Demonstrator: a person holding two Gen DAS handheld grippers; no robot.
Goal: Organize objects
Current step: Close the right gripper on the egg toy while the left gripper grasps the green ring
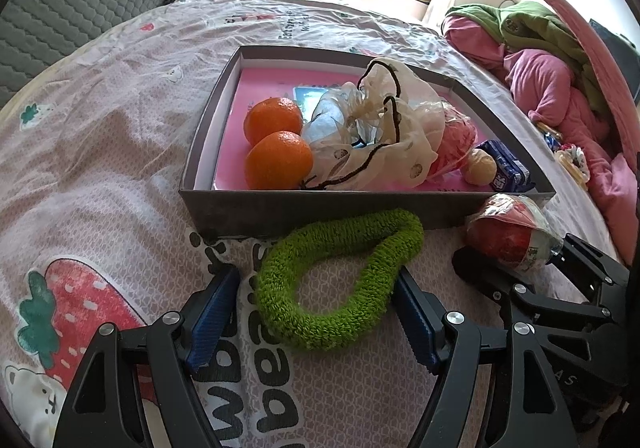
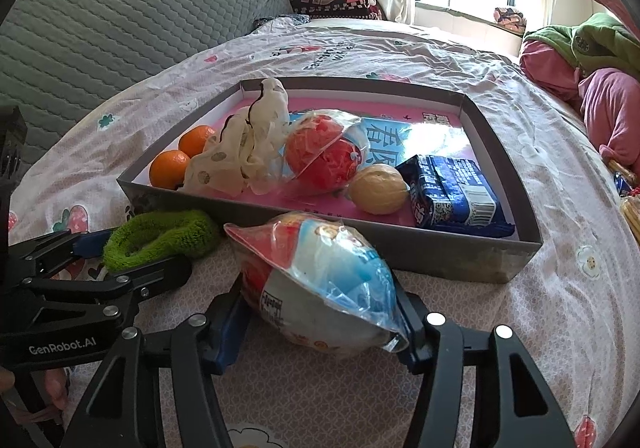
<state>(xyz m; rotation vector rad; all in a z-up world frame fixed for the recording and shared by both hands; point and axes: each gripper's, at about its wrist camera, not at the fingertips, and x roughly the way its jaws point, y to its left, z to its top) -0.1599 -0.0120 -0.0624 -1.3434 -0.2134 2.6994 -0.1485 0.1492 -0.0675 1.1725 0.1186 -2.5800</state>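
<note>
A green fuzzy hair loop (image 1: 340, 276) lies on the bedspread just in front of the grey box (image 1: 320, 208). My left gripper (image 1: 316, 280) stands open around the loop; its right pad touches the loop and its left pad is apart from it. To the right, a plastic-wrapped red and white ball (image 2: 320, 276) rests on the bedspread against the box's front wall (image 2: 400, 252). The blue pads of my right gripper (image 2: 320, 300) press on both sides of it. The right gripper (image 1: 516, 248) and the wrapped ball (image 1: 508, 236) also show in the left wrist view.
The box holds two oranges (image 1: 276, 140), a crumpled drawstring bag (image 1: 380, 128), another wrapped red ball (image 2: 324, 156), a walnut (image 2: 378, 188) and a blue carton (image 2: 452, 192). Pink and green clothes (image 1: 552, 80) are piled at the right; a grey quilted headboard (image 2: 120, 24) stands behind.
</note>
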